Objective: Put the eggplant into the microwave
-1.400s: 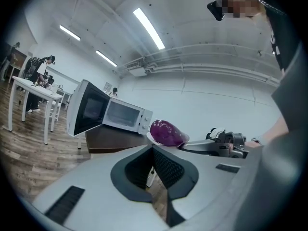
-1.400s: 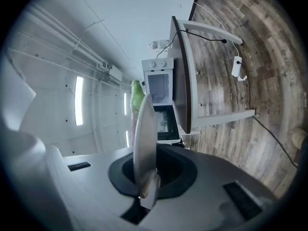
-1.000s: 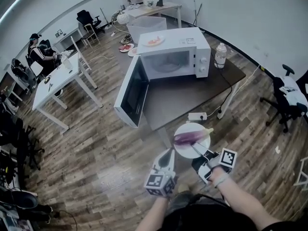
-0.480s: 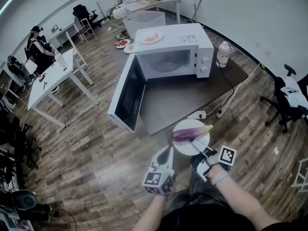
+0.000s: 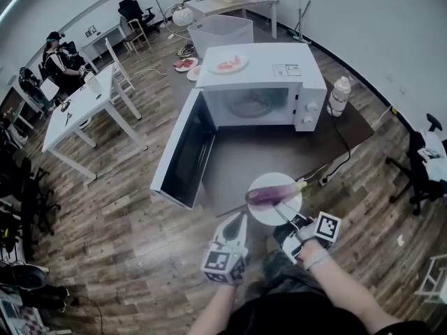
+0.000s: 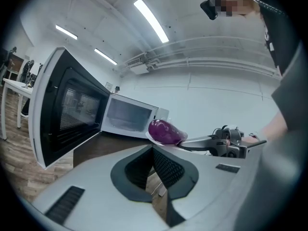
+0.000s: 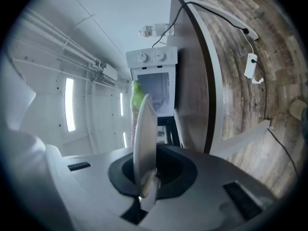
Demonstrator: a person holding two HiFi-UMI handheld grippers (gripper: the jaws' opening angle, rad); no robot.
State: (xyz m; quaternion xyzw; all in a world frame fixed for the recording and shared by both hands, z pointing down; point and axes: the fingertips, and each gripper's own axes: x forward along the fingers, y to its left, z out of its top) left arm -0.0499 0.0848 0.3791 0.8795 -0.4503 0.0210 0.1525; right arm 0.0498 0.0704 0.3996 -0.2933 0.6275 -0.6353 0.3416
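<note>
A purple eggplant (image 5: 269, 195) with a green stem lies on a white plate (image 5: 262, 213). My right gripper (image 5: 282, 213) is shut on the plate's near rim and holds it level over the front edge of the dark table (image 5: 279, 149). The right gripper view shows the plate (image 7: 144, 134) edge-on between the jaws, with the green stem (image 7: 137, 94) beyond. The white microwave (image 5: 262, 82) stands at the table's back, its door (image 5: 183, 152) swung wide to the left and its cavity (image 5: 244, 105) showing. My left gripper (image 5: 237, 225) is shut on nothing, left of the plate. Its own view shows the eggplant (image 6: 163, 131) ahead.
A water bottle (image 5: 339, 95) stands right of the microwave, and a plate of food (image 5: 229, 63) sits on top. White tables (image 5: 80, 107) and a seated person (image 5: 59, 58) are far left. An office chair (image 5: 426, 180) is at right.
Both grippers and the plate with the eggplant have moved forward toward the table. The microwave and its open door now sit nearer and larger in view.
</note>
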